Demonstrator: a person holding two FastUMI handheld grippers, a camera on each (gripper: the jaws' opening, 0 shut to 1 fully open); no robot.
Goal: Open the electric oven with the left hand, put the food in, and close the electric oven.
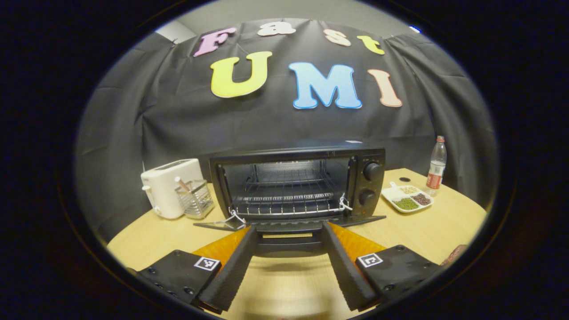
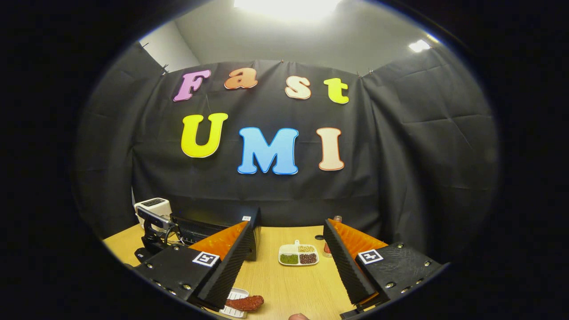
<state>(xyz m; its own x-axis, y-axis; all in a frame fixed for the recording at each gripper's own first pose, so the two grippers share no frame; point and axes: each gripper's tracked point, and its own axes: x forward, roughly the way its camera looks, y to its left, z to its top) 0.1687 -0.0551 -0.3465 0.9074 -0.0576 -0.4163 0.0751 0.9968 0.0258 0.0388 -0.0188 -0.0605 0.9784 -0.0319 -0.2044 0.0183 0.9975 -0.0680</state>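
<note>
In the left gripper view the left gripper (image 1: 289, 266) is nearest, its fingers spread wide with nothing between them but bare table (image 1: 444, 222); their tips flank the handle of the oven door (image 1: 289, 224), which hangs fully down, level with the tabletop. Whether the tips touch the door cannot be told. Behind the door the oven (image 1: 297, 184) stands open, a wire rack (image 1: 284, 202) across its cavity and two knobs (image 1: 371, 183) on its right panel. To the oven's left sit a white toaster (image 1: 166, 186) and, just beside it, a clear holder (image 1: 194, 198); to its right lie a divided dish (image 1: 406, 198) of beans and a bottle (image 1: 437, 162) behind that dish. In the right gripper view the right gripper (image 2: 284, 271) is also wide open and holds nothing, hovering above the table. Low between its fingers, toward the left one, the sausage (image 2: 243, 303) lies on a small white tray (image 2: 234, 295) at the table's near edge, well apart from the oven, which stands farther off at left. The left gripper shows there too, in front of the oven.
</note>
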